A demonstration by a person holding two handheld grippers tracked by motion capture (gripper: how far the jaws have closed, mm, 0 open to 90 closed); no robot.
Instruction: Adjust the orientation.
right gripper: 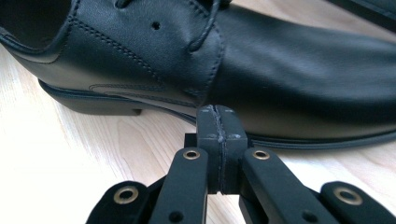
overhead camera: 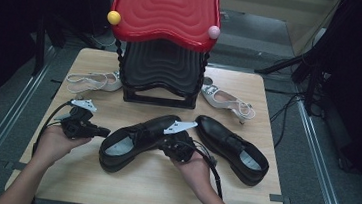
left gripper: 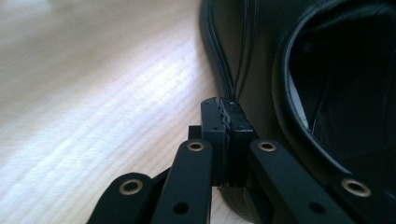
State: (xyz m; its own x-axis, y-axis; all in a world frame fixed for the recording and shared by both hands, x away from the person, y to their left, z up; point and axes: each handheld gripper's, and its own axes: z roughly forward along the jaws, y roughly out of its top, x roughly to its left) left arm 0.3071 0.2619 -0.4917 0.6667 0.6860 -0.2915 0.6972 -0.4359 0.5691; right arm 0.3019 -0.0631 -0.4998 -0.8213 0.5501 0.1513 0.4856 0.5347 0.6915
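Both forearms come in nearest the high camera, each hand carrying a gripper over the pale wooden worktop (overhead camera: 262,125). Between them lies the near black shoe (overhead camera: 132,141), its heel opening toward the left gripper (overhead camera: 107,133) and its toe running up and away past the right gripper (overhead camera: 174,145).

Seen along the left gripper (left gripper: 225,109), the jaws are pressed flat together with nothing between them, tips right at the shoe's (left gripper: 261,60) heel wall beside the dark opening; whether they touch the leather cannot be told. Along the right gripper (right gripper: 219,116) the jaws are likewise clamped on nothing, tips at the welt of the shoe (right gripper: 261,70) just below the lacing.

A second black shoe (overhead camera: 232,148) lies just beyond the right gripper, on its far side from the left one. Farther ahead of both grippers stands a black ribbed stand (overhead camera: 158,77) under a red wavy top (overhead camera: 166,10), with a pale strappy sandal (overhead camera: 93,80) to one side and another sandal (overhead camera: 227,100) to the other.
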